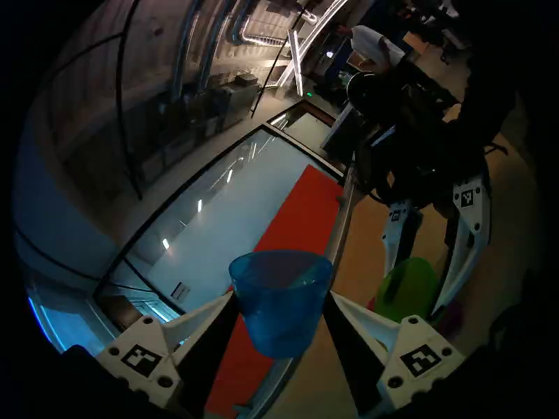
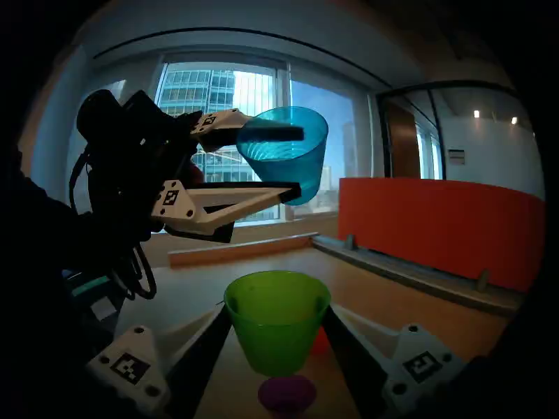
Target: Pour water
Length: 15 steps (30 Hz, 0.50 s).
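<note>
A translucent blue cup (image 1: 281, 307) sits between the white fingers of my left gripper (image 1: 279, 302), which is shut on it. In the right gripper view the blue cup (image 2: 285, 150) hangs high in my left gripper (image 2: 299, 159), above and behind a green cup. The green cup (image 2: 277, 321) stands upright between the fingers of my right gripper (image 2: 277, 315), which is shut on it just over the table. From the left gripper view, the green cup (image 1: 409, 288) and my right gripper (image 1: 420, 293) appear lower right. Whether either cup holds water I cannot tell.
A wooden table (image 2: 398, 300) lies under the cups, bounded by an orange partition (image 2: 447, 223) on a metal rail. A small purple cup (image 2: 286, 394) and a red object (image 2: 320, 342) sit on the table beneath the green cup. Large windows (image 2: 230, 105) stand behind.
</note>
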Tool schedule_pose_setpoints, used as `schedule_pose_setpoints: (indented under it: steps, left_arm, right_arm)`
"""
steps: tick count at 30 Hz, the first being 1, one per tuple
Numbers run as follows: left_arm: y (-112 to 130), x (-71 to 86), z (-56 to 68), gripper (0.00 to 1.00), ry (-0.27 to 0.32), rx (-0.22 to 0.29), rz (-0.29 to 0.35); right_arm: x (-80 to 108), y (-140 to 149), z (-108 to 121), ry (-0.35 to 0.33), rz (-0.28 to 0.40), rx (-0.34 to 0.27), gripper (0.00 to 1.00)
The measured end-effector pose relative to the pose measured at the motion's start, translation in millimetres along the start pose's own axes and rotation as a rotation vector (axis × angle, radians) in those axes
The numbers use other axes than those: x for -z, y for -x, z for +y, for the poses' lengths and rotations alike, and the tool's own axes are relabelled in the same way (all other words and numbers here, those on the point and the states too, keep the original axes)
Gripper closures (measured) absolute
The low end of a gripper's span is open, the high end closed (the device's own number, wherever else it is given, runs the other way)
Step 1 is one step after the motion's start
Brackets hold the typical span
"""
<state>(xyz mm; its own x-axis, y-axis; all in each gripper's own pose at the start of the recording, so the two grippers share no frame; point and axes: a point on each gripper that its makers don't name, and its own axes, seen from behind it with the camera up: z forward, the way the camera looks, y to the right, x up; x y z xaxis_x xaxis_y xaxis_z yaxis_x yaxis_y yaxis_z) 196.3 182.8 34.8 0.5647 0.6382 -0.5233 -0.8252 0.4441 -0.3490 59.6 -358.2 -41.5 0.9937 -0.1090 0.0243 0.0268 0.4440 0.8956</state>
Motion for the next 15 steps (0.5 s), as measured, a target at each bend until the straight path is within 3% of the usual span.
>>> schedule_pose_setpoints:
  steps: [15]
  left_arm:
    - [-0.2, -0.7, 0.2, 0.19, -0.013, -0.081, -0.006]
  right_arm:
    - [-0.9, -1.1, 0.7, 0.003, 0.001, 0.007, 0.10]
